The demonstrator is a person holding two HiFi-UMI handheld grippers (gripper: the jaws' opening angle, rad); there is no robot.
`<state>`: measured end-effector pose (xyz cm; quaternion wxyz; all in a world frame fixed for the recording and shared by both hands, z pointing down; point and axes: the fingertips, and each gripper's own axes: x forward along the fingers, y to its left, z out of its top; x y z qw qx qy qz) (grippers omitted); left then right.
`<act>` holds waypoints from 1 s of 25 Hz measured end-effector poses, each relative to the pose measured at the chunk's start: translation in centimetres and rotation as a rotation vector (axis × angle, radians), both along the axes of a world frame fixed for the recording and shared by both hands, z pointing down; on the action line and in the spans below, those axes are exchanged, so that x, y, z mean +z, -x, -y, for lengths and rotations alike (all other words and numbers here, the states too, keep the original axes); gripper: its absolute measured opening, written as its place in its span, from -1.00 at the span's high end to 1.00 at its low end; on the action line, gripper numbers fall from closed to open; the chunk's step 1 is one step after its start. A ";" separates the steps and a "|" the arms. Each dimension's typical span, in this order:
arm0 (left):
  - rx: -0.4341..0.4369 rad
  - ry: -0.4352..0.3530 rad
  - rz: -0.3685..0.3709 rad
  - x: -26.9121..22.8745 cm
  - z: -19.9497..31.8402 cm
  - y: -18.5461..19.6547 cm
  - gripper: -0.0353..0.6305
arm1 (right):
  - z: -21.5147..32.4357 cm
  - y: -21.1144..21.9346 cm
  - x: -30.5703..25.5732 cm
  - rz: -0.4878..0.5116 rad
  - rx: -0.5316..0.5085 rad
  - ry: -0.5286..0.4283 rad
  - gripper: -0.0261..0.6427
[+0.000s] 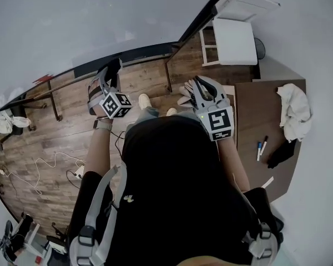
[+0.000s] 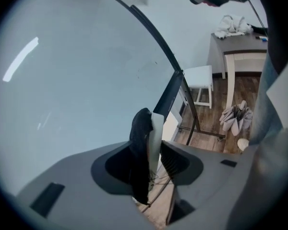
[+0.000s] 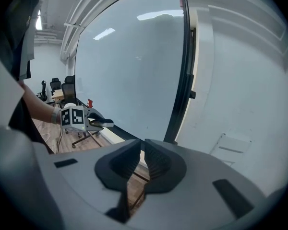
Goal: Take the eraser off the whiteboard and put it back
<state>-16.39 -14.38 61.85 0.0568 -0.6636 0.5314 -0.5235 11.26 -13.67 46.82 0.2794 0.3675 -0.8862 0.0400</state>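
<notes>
Here, eraser clamped between left tongs, near whiteboard

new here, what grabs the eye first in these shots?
The big glossy whiteboard with its black frame fills both gripper views. The left gripper holds a black-felt, white-backed eraser up in front of it; the right gripper is shut and empty, near the board's edge.
</notes>
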 end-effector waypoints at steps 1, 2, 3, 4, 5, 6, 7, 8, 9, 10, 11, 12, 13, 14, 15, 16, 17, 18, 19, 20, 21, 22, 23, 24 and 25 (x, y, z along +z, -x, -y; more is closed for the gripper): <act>-0.028 -0.006 -0.028 -0.4 -0.5 0.2 0.35 | 0.0 0.3 0.0 0.004 -0.018 0.000 0.82; -0.057 -0.011 -0.054 -0.7 -1.0 0.3 0.36 | -0.1 0.7 0.0 0.008 -0.038 -0.001 0.82; -0.084 -0.016 -0.076 -1.1 -1.6 0.5 0.36 | -0.1 1.0 -0.1 0.012 -0.058 -0.001 0.82; -0.108 -0.022 -0.096 -1.6 -2.1 0.6 0.37 | -0.2 1.4 -0.1 0.016 -0.078 -0.003 0.82; -0.129 -0.029 -0.110 -2.0 -2.7 0.8 0.37 | -0.3 1.8 -0.2 0.019 -0.098 -0.003 0.82; -0.149 -0.036 -0.121 -2.4 -3.3 0.9 0.37 | -0.5 2.2 -0.3 0.022 -0.118 -0.004 0.82; -0.168 -0.042 -0.130 -2.9 -3.9 1.0 0.37 | -0.6 2.6 -0.3 0.026 -0.139 -0.003 0.82; -0.189 -0.049 -0.139 -3.3 -4.5 1.2 0.37 | -0.7 3.0 -0.4 0.031 -0.160 -0.003 0.82; -0.211 -0.056 -0.150 -3.7 -5.2 1.3 0.38 | -0.9 3.5 -0.4 0.036 -0.180 -0.001 0.82; -0.234 -0.065 -0.162 -4.2 -5.9 1.5 0.38 | -1.1 4.0 -0.6 0.043 -0.201 -0.001 0.82; -0.257 -0.073 -0.177 -4.7 -6.6 1.8 0.38 | -1.3 4.6 -0.7 0.050 -0.221 -0.002 0.82; -0.281 -0.081 -0.194 -5.2 -7.4 2.0 0.38 | -1.6 5.2 -0.9 0.055 -0.243 -0.003 0.82; -0.307 -0.089 -0.212 -5.7 -8.2 2.2 0.38 | -1.9 5.9 -0.9 0.057 -0.266 -0.002 0.82; -0.333 -0.097 -0.230 -6.1 -9.0 2.5 0.38 | -2.3 6.5 -0.9 0.058 -0.291 0.000 0.82; -0.361 -0.106 -0.248 -6.5 -9.9 2.7 0.39 | -2.6 7.2 -0.8 0.059 -0.318 0.002 0.82; -0.389 -0.115 -0.265 -6.9 -10.8 3.0 0.39 | -2.9 7.9 -0.9 0.062 -0.346 0.003 0.82; -0.416 -0.125 -0.281 -7.3 -11.7 3.2 0.39 | -3.3 8.6 -0.9 0.065 -0.374 0.002 0.82; -0.442 -0.136 -0.295 -7.8 -12.6 3.4 0.39 | -3.7 9.4 -1.0 0.068 -0.402 0.002 0.82; -0.468 -0.148 -0.311 -8.2 -13.6 3.7 0.39 | -4.1 10.1 -1.1 0.070 -0.429 0.001 0.82; -0.494 -0.159 -0.329 -8.7 -14.5 3.9 0.39 | -4.6 10.9 -1.2 0.072 -0.456 0.001 0.82; -0.521 -0.170 -0.348 -9.1 -15.4 4.1 0.40 | -5.0 11.6 -1.3 0.075 -0.482 0.001 0.82; -0.546 -0.179 -0.367 -9.5 -16.4 4.3 0.40 | -5.5 12.3 -1.4 0.078 -0.506 0.002 0.82; -0.569 -0.189 -0.386 -9.9 -17.3 4.4 0.40 | -6.0 12.9 -1.5 0.081 -0.528 0.002 0.82; -0.589 -0.199 -0.403 -10.4 -18.2 4.6 0.40 | -6.5 13.5 -1.6 0.086 -0.548 0.003 0.82; -0.609 -0.210 -0.419 -10.8 -19.1 4.7 0.41 | -7.1 14.1 -1.7 0.089 -0.567 0.005 0.82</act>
